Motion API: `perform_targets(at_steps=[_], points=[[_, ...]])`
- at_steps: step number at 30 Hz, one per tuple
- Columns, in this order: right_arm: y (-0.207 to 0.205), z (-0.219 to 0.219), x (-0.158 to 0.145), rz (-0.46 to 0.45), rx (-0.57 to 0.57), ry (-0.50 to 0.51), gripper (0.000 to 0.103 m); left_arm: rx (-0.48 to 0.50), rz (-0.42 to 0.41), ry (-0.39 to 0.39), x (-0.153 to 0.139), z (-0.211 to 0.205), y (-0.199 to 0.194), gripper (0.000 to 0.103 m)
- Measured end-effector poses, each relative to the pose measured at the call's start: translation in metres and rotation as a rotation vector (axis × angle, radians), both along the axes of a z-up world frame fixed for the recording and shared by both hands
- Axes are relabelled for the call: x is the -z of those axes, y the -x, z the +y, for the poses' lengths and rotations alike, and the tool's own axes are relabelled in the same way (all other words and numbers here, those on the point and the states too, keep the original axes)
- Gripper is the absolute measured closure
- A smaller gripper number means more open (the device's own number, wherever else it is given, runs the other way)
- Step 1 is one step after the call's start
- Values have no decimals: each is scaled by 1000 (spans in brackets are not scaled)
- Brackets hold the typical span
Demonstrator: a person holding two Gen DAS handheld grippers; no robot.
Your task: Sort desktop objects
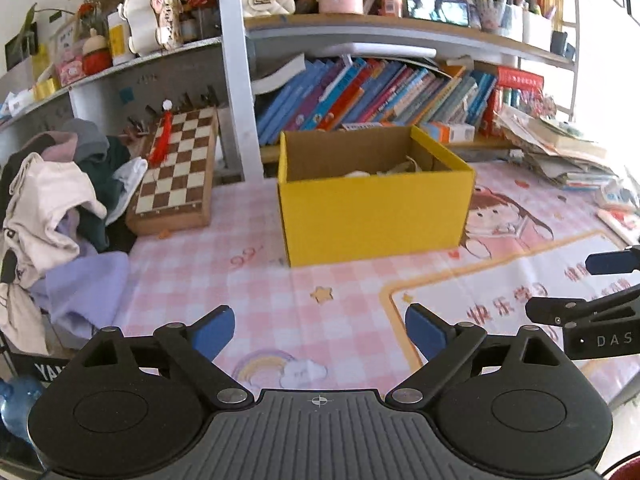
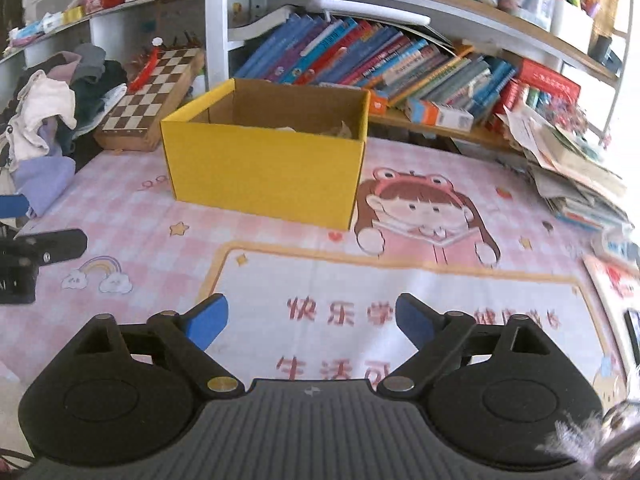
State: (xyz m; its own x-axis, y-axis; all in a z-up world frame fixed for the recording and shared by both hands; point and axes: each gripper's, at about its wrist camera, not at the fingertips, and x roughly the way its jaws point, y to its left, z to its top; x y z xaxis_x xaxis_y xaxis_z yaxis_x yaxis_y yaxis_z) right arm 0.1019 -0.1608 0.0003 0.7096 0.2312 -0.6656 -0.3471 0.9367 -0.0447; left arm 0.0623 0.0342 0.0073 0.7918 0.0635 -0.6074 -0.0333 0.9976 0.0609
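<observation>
A yellow cardboard box (image 1: 374,208) stands open on the pink checked desk mat (image 1: 248,280); it also shows in the right wrist view (image 2: 264,172). Pale objects lie inside it (image 1: 384,170), mostly hidden by its walls. My left gripper (image 1: 320,334) is open and empty, low over the mat in front of the box. My right gripper (image 2: 312,322) is open and empty, over the mat's printed panel, right of the left one. Each gripper shows at the edge of the other's view.
A chessboard case (image 1: 176,172) leans at the back left beside a heap of clothes (image 1: 52,208). A row of books (image 1: 372,96) fills the shelf behind the box. A stack of papers and books (image 2: 572,172) sits at the right.
</observation>
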Motion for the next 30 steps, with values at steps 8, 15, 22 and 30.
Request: perform_targets(at_steps=[8, 15, 22, 30], points=[[29, 14, 11, 22, -21, 10, 4, 26, 19, -3, 7, -6, 19, 4], [37, 13, 12, 33, -12, -2, 2, 25, 60, 13, 14, -4, 28, 3], [44, 13, 12, 40, -6, 8, 0, 30, 73, 25, 18, -3, 35, 3], [45, 14, 15, 51, -12, 22, 0, 37, 80, 31, 19, -5, 37, 3]])
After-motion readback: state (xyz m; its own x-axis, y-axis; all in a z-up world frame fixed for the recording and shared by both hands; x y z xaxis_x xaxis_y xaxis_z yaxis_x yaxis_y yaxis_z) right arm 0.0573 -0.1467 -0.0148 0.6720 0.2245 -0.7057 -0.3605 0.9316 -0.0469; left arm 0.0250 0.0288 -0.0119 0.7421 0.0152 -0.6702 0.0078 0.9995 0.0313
